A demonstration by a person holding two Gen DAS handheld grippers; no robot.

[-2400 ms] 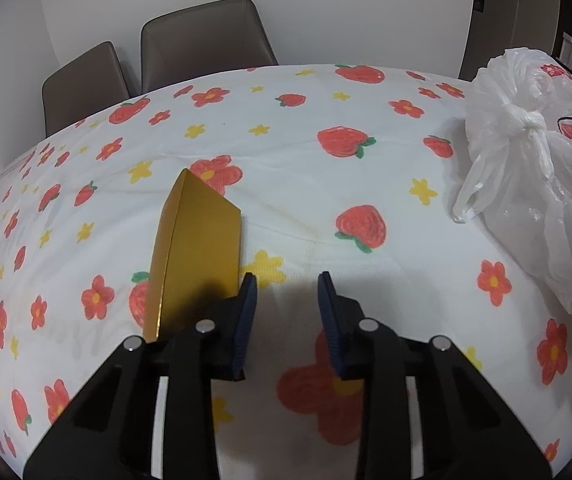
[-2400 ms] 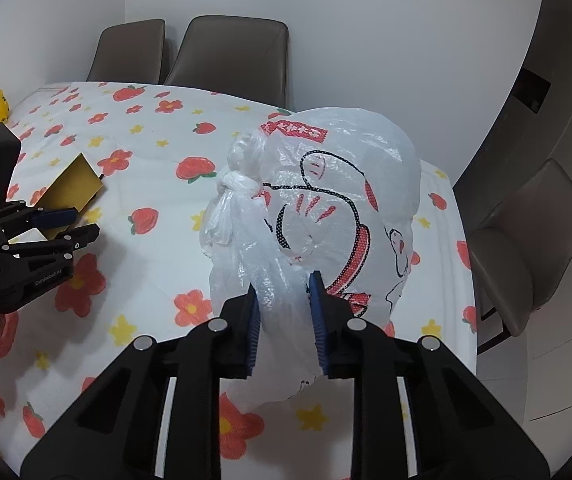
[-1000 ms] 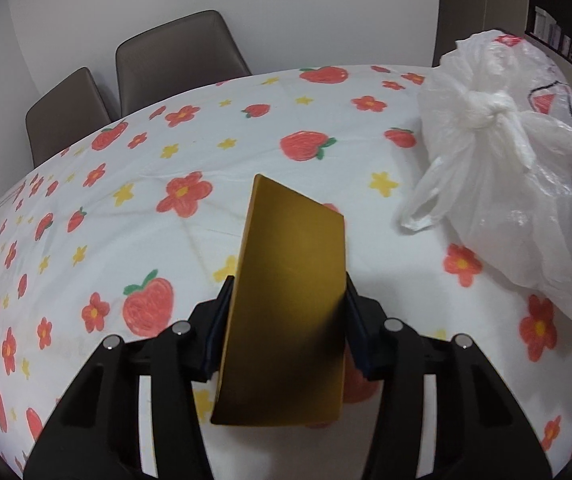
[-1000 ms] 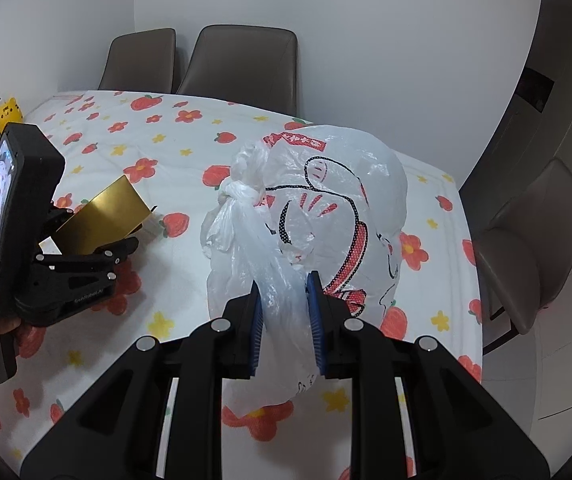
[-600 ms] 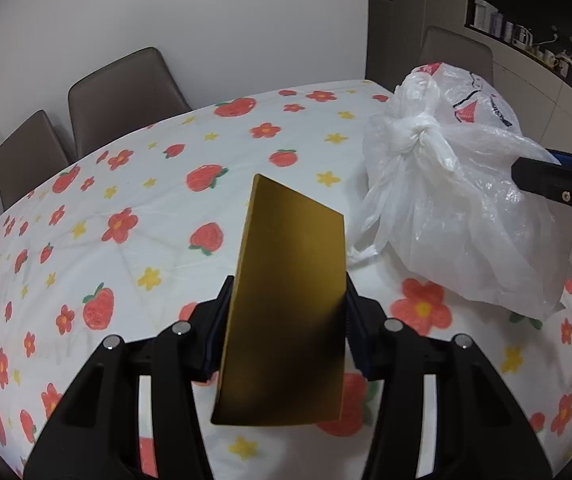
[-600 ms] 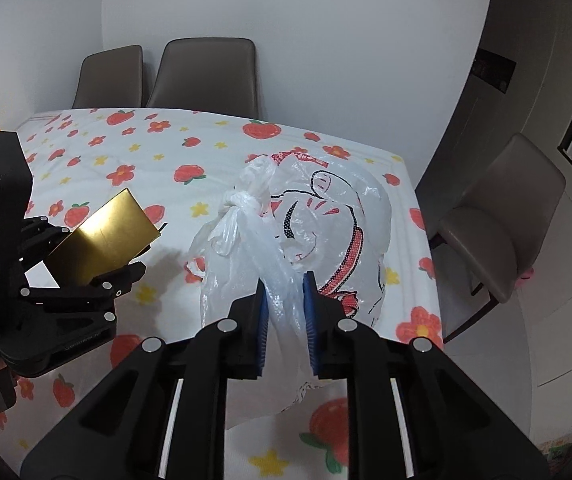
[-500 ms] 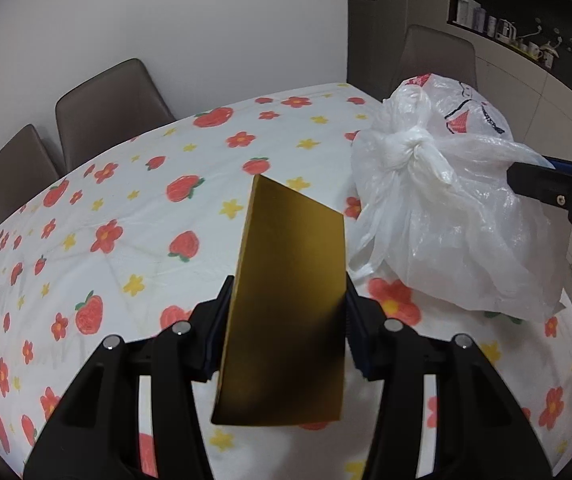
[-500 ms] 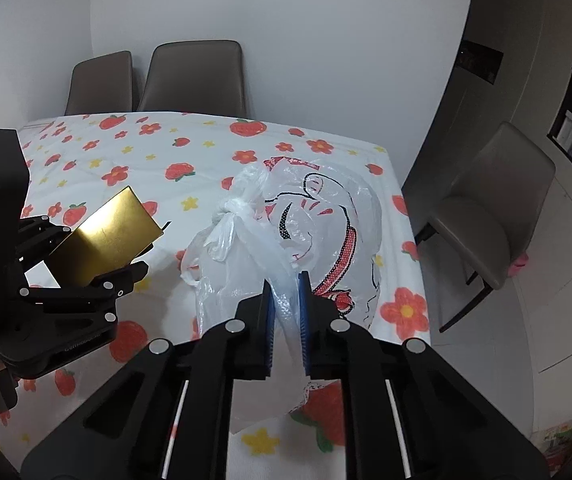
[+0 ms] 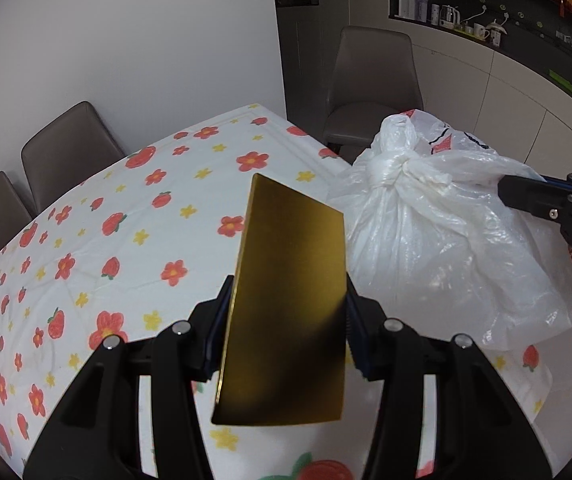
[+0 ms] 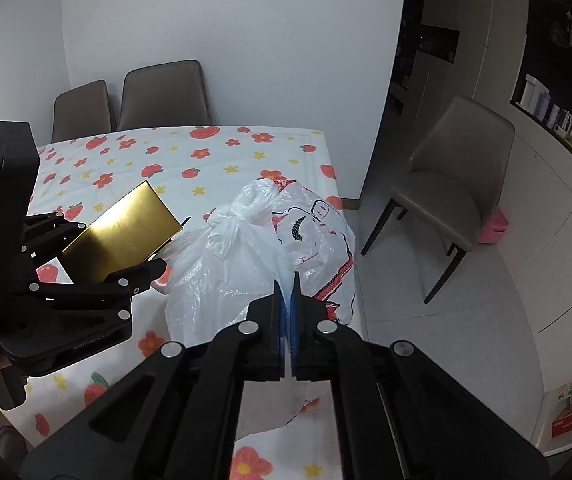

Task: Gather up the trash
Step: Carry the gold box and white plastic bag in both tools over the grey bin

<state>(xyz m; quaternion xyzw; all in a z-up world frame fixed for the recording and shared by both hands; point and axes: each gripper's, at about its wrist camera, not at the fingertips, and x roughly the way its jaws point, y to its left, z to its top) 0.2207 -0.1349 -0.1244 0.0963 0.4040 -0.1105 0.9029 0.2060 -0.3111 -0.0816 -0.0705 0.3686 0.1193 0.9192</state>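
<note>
- A flat gold card (image 9: 286, 304) is held upright between the pads of the left gripper (image 9: 286, 320), its lower edge hanging below the fingers and its upper edge tilted away from the camera
- In the right wrist view the same gold card (image 10: 126, 236) is seen clamped in the left gripper (image 10: 98, 264), raised clear of the tablecloth (image 10: 222, 152)
- A knotted white plastic bag (image 10: 254, 264) with red and black print is pinched by a fold of its film in the right gripper (image 10: 287, 292); the jaws have just been closing and are now pressed almost together, with thin plastic caught between the blue pads
- From the left wrist view the white plastic bag (image 9: 438, 240) is seen just to the right of the card, its knot at the top, with the right gripper's black finger (image 9: 526, 196) entering from the right edge
- The bag is seen over the corner of the table, by the edge of the flowered tablecloth (image 9: 126, 240); whether its base rests on the cloth cannot be told
- Two brown chairs (image 10: 134, 96) are set at the far side of the table, and a third chair (image 10: 458, 184) stands apart on the tiled floor to the right
- A counter with small jars and cups (image 9: 446, 16) is seen along the far wall
</note>
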